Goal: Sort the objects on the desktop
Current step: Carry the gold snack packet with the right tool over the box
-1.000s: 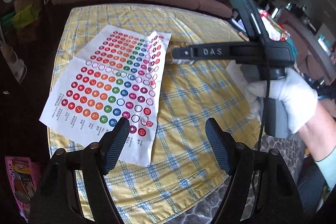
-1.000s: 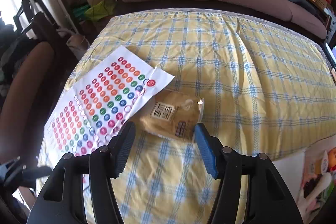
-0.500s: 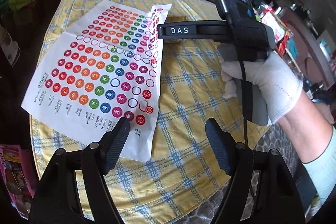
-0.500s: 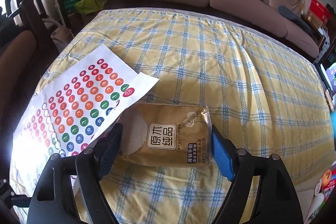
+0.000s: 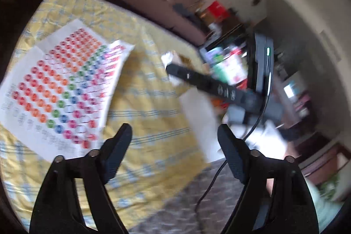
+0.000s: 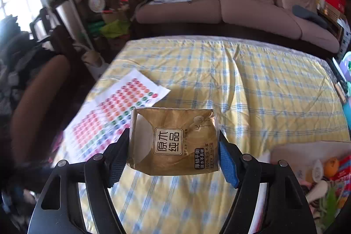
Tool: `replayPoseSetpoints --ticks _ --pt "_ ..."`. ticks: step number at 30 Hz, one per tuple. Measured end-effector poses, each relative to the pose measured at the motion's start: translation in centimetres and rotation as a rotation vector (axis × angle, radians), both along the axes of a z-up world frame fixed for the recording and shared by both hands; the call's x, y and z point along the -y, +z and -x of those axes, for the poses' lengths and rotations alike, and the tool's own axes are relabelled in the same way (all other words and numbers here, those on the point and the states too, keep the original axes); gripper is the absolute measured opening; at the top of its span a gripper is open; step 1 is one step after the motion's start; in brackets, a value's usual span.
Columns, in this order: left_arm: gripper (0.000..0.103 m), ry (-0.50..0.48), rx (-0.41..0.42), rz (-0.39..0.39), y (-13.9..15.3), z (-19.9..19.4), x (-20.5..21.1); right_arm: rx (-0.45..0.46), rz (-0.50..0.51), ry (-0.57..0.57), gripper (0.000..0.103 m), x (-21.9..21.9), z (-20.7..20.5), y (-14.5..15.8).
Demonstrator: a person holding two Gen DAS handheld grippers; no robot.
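Between the two pads of the right gripper (image 6: 172,151) sits a soft tan tissue pack (image 6: 173,142), clamped by its sides and lifted clear of the desk (image 6: 274,89), which wears a yellow-and-blue checked cloth. My worry is the pack itself: it looks squashy and its film wrapper slick, so a hard swing could let it tilt or slide out through the pads, and a tighter squeeze would only crumple it. The left gripper (image 5: 175,144) hangs open and empty above the near edge of the desk, close to the sticker sheet (image 5: 63,89) of coloured dots; that paper lies loose at the left side and a low pass could catch a corner and drag it off. The left wrist view is smeared with motion, so little there can be read finely. Behind the desk runs a pinkish-brown sofa (image 6: 219,3); cluttered shelves and bags fill the left, and more odds and ends crowd the right edge.
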State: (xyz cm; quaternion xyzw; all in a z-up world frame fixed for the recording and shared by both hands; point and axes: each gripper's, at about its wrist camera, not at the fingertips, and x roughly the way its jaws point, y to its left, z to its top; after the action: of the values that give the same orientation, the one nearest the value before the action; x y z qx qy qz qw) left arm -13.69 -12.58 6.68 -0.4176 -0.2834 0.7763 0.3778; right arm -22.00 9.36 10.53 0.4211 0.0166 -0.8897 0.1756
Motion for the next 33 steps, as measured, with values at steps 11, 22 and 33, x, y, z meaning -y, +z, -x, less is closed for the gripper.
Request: replayPoseSetpoints --ticks 11,22,33 --pt "0.081 -0.12 0.037 -0.205 5.6 1.7 -10.6 -0.015 -0.075 0.104 0.074 -9.3 -10.2 6.3" --pt "0.058 -0.177 0.114 -0.061 5.0 3.5 -21.7 0.026 -0.053 0.092 0.074 -16.3 -11.7 4.2" --pt "0.058 -0.096 0.143 0.034 3.8 3.9 -19.8 0.061 -0.384 0.315 0.075 -11.9 -9.8 -0.3"
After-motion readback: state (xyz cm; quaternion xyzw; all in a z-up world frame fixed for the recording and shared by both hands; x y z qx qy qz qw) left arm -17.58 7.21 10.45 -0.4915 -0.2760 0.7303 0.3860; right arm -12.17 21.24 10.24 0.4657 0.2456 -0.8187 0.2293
